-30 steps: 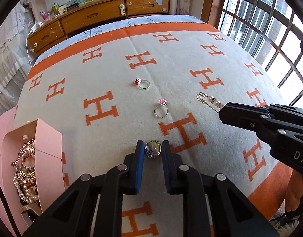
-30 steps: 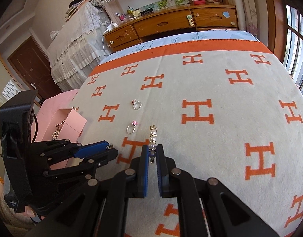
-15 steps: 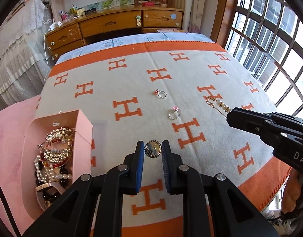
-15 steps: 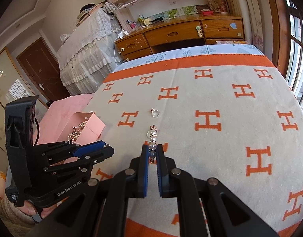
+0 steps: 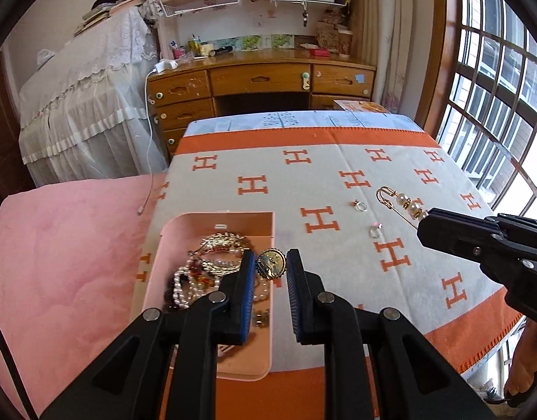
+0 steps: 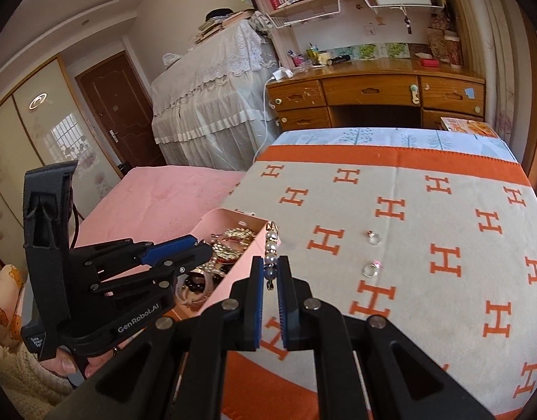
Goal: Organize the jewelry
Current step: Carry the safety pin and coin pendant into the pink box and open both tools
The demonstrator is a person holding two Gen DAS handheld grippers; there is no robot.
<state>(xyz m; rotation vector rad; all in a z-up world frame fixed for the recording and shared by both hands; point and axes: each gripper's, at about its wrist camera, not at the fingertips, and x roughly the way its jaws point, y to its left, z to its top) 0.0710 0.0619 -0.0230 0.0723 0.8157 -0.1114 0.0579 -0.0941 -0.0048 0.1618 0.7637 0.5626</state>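
- Left of frame: the open pink cardboard box (image 5: 212,360) held gold chains and pearl strands, the collecting point.
- Centre: the left gripper (image 5: 270,266) pinched a round gold brooch (image 5: 270,263) over the box, presumably for dropping in.
- Right: the right gripper (image 6: 270,273) clamped a pearl-beaded gold pin (image 6: 271,250); two silver rings (image 6: 370,269) lay on the orange-lettered blanket (image 6: 425,297).
- Only the right wrist view showed the hand (image 6: 67,364) holding the left tool.

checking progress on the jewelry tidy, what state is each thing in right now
left tongs: shut on the gold round brooch, held in the air by the box
right tongs: shut on the pearl pin
pink box: open, holding piled jewelry
two rings: loose on the blanket, apart
desk drawers: closed
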